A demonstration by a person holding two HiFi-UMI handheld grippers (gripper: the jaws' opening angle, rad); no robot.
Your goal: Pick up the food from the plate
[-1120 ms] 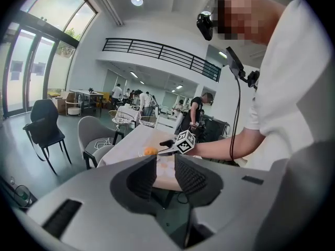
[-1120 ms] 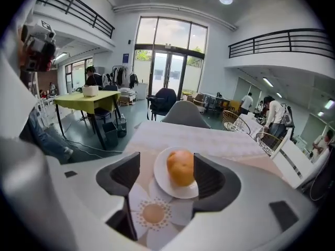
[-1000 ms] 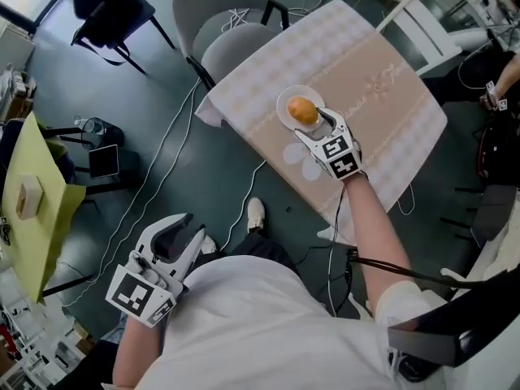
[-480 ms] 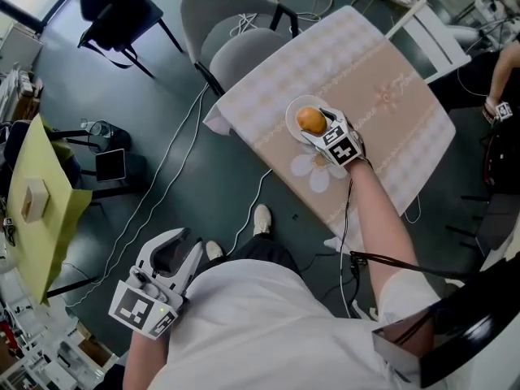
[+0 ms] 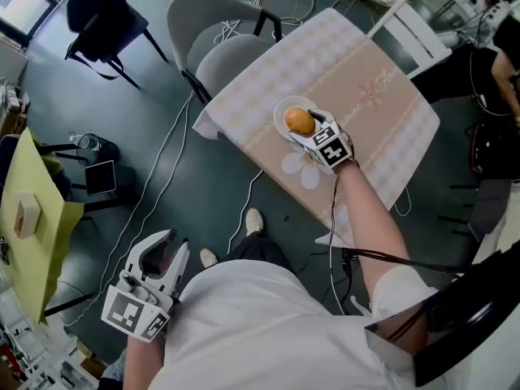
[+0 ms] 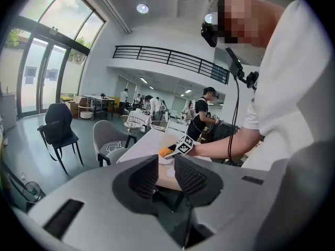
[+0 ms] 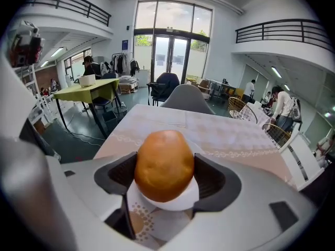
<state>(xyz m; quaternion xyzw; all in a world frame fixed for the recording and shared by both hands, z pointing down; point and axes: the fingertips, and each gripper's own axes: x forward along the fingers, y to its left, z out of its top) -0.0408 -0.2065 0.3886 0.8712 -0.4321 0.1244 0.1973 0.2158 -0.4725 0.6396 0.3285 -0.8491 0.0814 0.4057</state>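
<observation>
An orange-brown, egg-shaped food (image 5: pixel 300 121) sits on a small white plate (image 5: pixel 283 112) on the beige clothed table (image 5: pixel 366 88). My right gripper (image 5: pixel 307 124) reaches over the plate's near side. In the right gripper view the food (image 7: pixel 164 164) fills the gap between the wide-spread jaws of the right gripper (image 7: pixel 165 174) and still rests on the plate (image 7: pixel 183 196); I see no squeeze on it. My left gripper (image 5: pixel 162 250) hangs low at my left side, away from the table. In its own view the left gripper (image 6: pixel 166 177) is empty, pads a little apart.
A grey chair (image 5: pixel 219 31) stands at the table's far-left edge and a white chair (image 5: pixel 410 27) at the far right. On the floor lie cables (image 5: pixel 162 177). A black chair (image 5: pixel 101 15) and a yellow-green table (image 5: pixel 24 218) stand off to the left.
My right gripper has slid forward over the plate, so the food now lies between its jaws instead of ahead of them. The left gripper stayed low at my side.
</observation>
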